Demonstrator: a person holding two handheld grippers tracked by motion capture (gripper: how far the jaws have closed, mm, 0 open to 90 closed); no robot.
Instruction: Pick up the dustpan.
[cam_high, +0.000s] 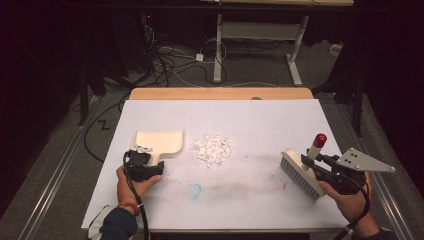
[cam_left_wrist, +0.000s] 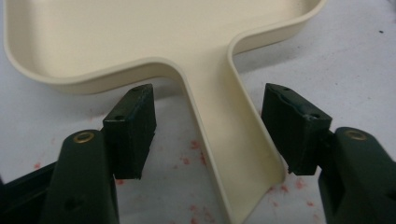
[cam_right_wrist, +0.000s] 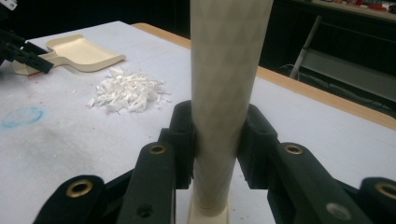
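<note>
A cream dustpan (cam_high: 159, 143) lies flat at the table's left, its handle (cam_left_wrist: 233, 154) pointing toward me. My left gripper (cam_high: 146, 161) is open, its two jaws standing either side of that handle without touching it. A pile of white paper shreds (cam_high: 215, 148) lies mid-table, right of the pan, and also shows in the right gripper view as white shreds (cam_right_wrist: 128, 93). At the right, my right gripper (cam_high: 325, 162) is shut on the brush handle (cam_right_wrist: 224, 93), cream with a red tip (cam_high: 319, 139). The brush head (cam_high: 300, 174) rests bristles-down on the table.
The white sheet (cam_high: 260, 120) covers most of the wooden table (cam_high: 220, 93). A blue scribble (cam_high: 194, 190) and grey smudges mark the sheet near the front. Cables and a desk frame (cam_high: 260, 45) stand on the floor beyond.
</note>
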